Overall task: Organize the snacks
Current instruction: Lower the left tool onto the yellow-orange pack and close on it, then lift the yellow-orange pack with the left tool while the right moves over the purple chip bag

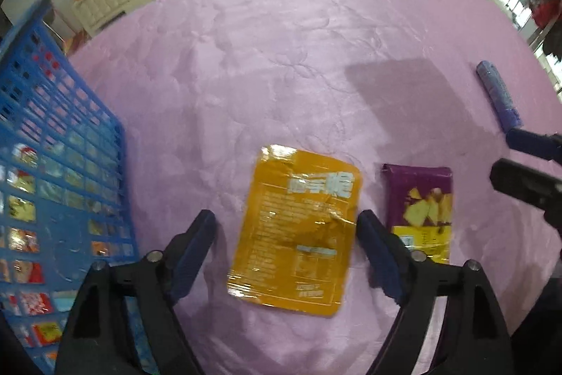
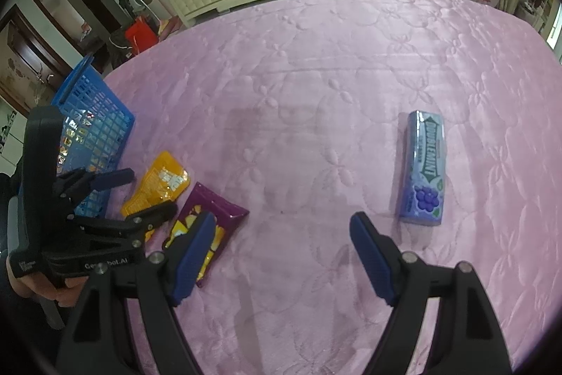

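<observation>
Three snack items lie on the pink quilted bed cover [image 2: 316, 65]. Orange packet [image 1: 295, 231]: flat, printed face up, long axis running away from the left wrist camera, between the spread fingers of the left gripper [image 1: 286, 224], which do not press on it. Purple packet [image 1: 419, 209]: just right of the orange one, roughly parallel, its near end cut off behind a finger in both views. Gum pack [image 2: 425, 169]: well apart to the right, long axis pointing away from the camera, label legible only in the right wrist view; the left view shows it as a blurred blue bar. Right gripper [image 2: 282, 231]: fingers apart over bare cover, holding nothing. Blue basket [image 1: 59, 143]: at left, beside the orange packet, its contents hard to make out through the lattice.
</observation>
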The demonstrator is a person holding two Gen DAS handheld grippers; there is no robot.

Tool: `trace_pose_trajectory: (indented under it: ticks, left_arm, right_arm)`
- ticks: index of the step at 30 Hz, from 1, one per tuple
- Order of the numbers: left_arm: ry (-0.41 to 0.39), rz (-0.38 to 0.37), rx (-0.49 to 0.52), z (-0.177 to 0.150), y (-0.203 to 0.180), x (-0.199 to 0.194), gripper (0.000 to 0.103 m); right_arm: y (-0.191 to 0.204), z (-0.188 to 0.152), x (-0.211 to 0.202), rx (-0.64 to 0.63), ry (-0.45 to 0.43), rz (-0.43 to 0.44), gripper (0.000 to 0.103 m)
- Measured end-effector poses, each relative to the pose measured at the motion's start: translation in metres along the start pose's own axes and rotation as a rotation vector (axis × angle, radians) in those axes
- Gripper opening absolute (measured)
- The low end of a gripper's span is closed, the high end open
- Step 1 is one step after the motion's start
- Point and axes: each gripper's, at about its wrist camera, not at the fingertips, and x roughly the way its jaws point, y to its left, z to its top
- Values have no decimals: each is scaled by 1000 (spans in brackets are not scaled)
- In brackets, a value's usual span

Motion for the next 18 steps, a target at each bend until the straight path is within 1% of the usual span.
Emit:
trace_pose_trajectory:
  ticks: [1,4,7,9,11,13,16,18]
  left_arm:
    - [-1,-2,10,2,1,0,59]
    - [7,-13,49,3,-4,-1,53]
    - [5,-39,65,1,-5,-3,40]
    - [5,-57,78,-1,-7,-6,35]
    - [8,-57,87,-4,-11,-6,31]
    - [13,-82,88,-5,-17,-9,18]
    - [3,-52,100,-6,-23,-8,17]
    - [-2,-56,84,-7,-24,-9,17]
  right_arm:
    - [0,0,-1,-1,-1,0,82]
    - [0,-1,-2,-2,-4,0,82]
    - [2,-1,-1,-5,-2,3,82]
    - [3,-1,-2,-8,-2,3,82]
    - [3,-1,-1,-8,0,2,82]
    - [3,0,-1,-7,2,2,82]
    - [5,0,0,-9,3,5,82]
    - [6,0,2,-14,7,7,82]
